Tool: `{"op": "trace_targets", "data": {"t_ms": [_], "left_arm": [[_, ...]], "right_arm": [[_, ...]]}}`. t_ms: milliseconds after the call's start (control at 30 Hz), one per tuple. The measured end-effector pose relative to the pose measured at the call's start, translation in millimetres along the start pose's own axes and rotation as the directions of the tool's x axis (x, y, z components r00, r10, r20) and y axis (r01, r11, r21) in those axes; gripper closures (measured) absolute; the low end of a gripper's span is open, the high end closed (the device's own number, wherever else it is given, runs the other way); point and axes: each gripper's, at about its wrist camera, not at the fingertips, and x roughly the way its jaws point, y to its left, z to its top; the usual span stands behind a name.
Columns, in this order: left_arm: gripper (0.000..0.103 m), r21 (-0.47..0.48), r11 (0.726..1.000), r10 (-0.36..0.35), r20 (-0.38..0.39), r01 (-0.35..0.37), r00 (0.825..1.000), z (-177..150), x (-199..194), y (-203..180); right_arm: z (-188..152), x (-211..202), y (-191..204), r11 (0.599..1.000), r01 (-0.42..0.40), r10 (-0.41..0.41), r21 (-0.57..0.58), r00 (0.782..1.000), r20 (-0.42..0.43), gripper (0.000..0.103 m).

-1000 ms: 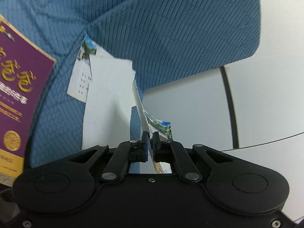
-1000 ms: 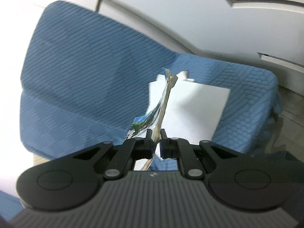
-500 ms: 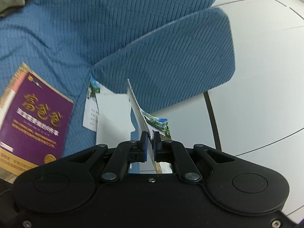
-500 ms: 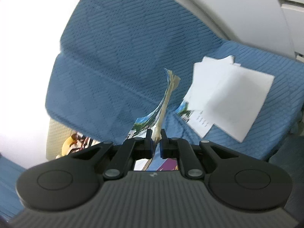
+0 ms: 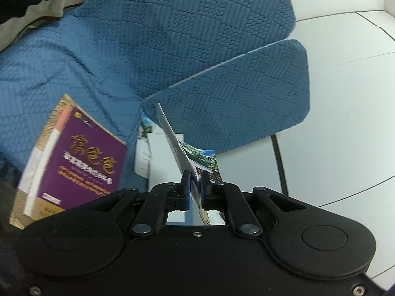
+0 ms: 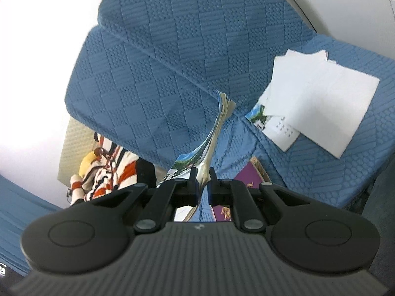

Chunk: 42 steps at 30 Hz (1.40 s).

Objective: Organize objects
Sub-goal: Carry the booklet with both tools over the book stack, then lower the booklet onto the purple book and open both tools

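Left tool (image 5: 195, 185) was pinched on a thin sheet (image 5: 176, 148), seen edge-on, with a landscape photo print showing on its right side. Right tool (image 6: 203, 181) was clamped on a thicker bundle of pages (image 6: 217, 128), also photo-printed, curling upward with the top edges fanned out. Can't tell whether the two tools held one item or two. Both were held up over a blue quilted sofa (image 5: 197, 49), not resting on it. On the seat below lay a purple book (image 5: 81, 162) with gold lettering, tilted, sitting on top of a tan one beneath it; in the right view only a purple corner (image 6: 249, 175) showed behind the tool. Just beside the book toward the sofa's corner was a loose stack of white papers (image 6: 318, 98), overlapping, with a photo-printed leaflet (image 6: 258, 117) poking out from under them; in the left view those papers (image 5: 158, 160) sat directly behind the held sheet. A striped red-white-black plush or fabric thing (image 6: 106, 172) sat off the sofa's far end against a cream cushion (image 6: 76, 140). Pale tiled floor (image 5: 345, 98) lay beyond the sofa arm.
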Motion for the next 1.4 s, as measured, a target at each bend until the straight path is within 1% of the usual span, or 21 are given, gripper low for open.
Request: {"op": "trace_targets", "data": {"t_ms": [200,333,367,500,667,867,1067,1133,1333,1400], "left_arm": [[0.096,-0.007,0.999,0.046,-0.006,-0.046,0.999,1,-2,30],[0.096,-0.051,0.997,0.054,-0.026,-0.056,0.998,-1,4,61],[0.096,-0.066,0.995,0.065,-0.038,-0.068,0.997,-1,6,69],[0.096,-0.086,0.992,0.09,-0.051,-0.094,0.995,-3,12,92],[0.097,-0.053,0.984,0.169,-0.066,-0.173,0.983,-9,21,110],[0.098,-0.02,0.974,0.224,-0.073,-0.226,0.972,-22,26,123],[0.099,0.021,0.952,0.307,-0.085,-0.306,0.948,-36,32,129],[0.099,0.029,0.942,0.337,-0.093,-0.335,0.937,-39,35,132],[0.099,0.051,0.922,0.388,-0.129,-0.385,0.912,-45,46,138],[0.099,0.056,0.919,0.395,-0.137,-0.391,0.909,-46,47,138]], "right_arm": [[-23,17,-3,0.999,0.042,-0.043,-0.024,0.998,-0.041,0.093],[-38,29,-4,0.996,0.072,-0.075,-0.059,0.995,-0.058,0.093],[-41,32,-5,0.995,0.079,-0.083,-0.064,0.995,-0.06,0.093],[-53,43,-6,0.989,0.108,-0.115,-0.104,0.991,-0.064,0.093],[-66,57,-13,0.978,0.148,-0.16,-0.146,0.984,-0.076,0.093],[-79,74,-26,0.968,0.184,-0.207,-0.173,0.971,-0.122,0.093],[-92,85,-39,0.955,0.224,-0.257,-0.196,0.954,-0.158,0.093],[-95,89,-43,0.95,0.234,-0.27,-0.206,0.948,-0.168,0.093],[-103,98,-50,0.933,0.269,-0.316,-0.239,0.931,-0.186,0.092],[-103,100,-53,0.931,0.274,-0.322,-0.243,0.927,-0.19,0.091]]}}
